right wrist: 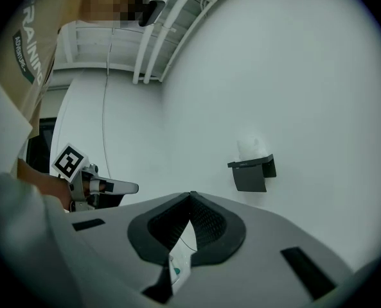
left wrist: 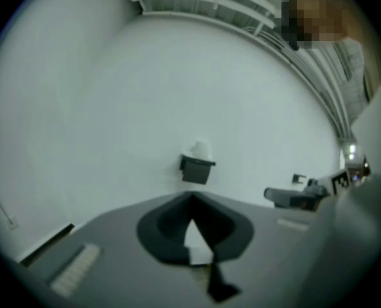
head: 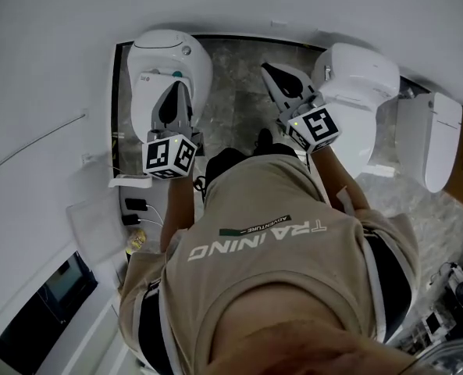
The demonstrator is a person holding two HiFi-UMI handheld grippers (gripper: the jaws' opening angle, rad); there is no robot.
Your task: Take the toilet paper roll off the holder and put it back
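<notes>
The task looks barely begun: the toilet paper roll (left wrist: pixel 201 150) sits on its dark wall holder (left wrist: pixel 196 170), well apart from both tools, so by my judgement lifting it off and seating it again are both left to do. The left tool (left wrist: pixel 191 199) has its jaws together on nothing; the right tool (right wrist: pixel 190 197) is likewise closed and empty, both pointing toward the holder
</notes>
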